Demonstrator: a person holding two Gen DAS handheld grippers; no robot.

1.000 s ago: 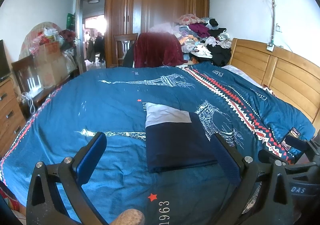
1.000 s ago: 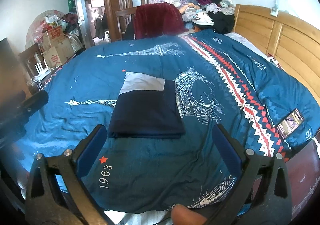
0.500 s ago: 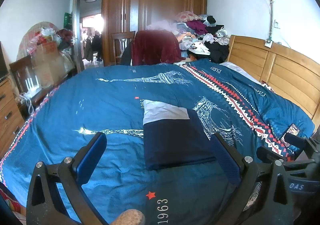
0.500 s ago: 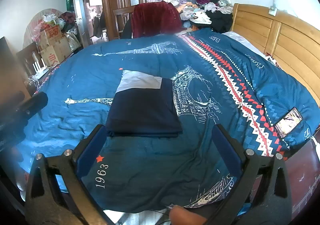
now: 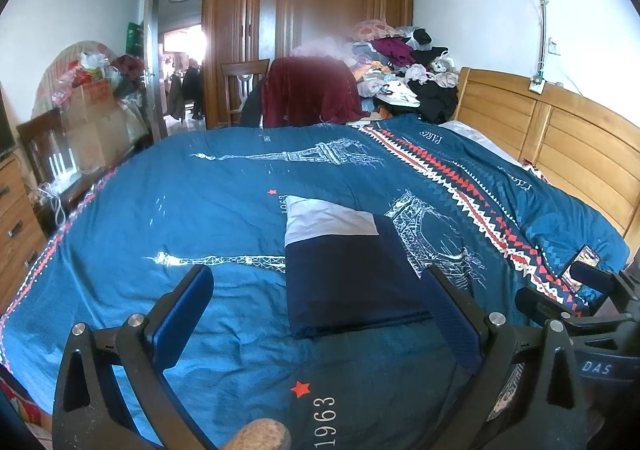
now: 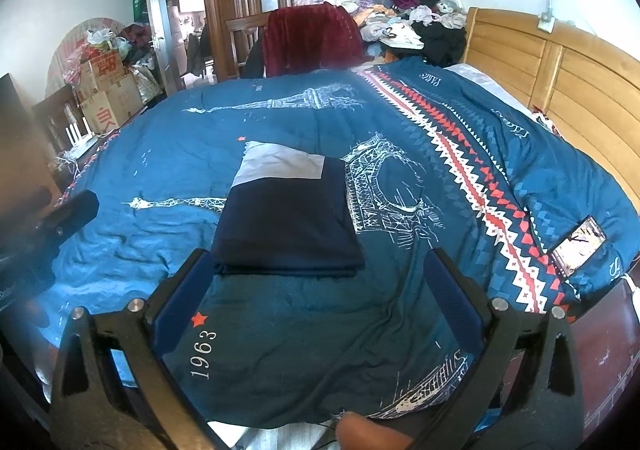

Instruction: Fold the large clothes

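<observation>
**Checking the fold before I leave it**

From my left wrist view, my left tool (image 5: 316,306) is wide open and holds nothing. It hangs above the near part of the blue bed cover printed with white towers (image 5: 160,210). The dark navy folded garment with a pale grey band at its far end (image 5: 344,274) lies flat in the middle of the bed, beyond the fingertips and touching neither of them. At the right edge I see part of my right tool (image 5: 576,290).

From my right wrist view, the right tool (image 6: 320,278) is also fully open and empty. The folded garment (image 6: 286,222) makes a tidy rectangle with a straight near edge.

I judge the fold finished. To end well, I should keep both tools clear and, if needed, only press the near edge flat without dragging the layers.
</observation>
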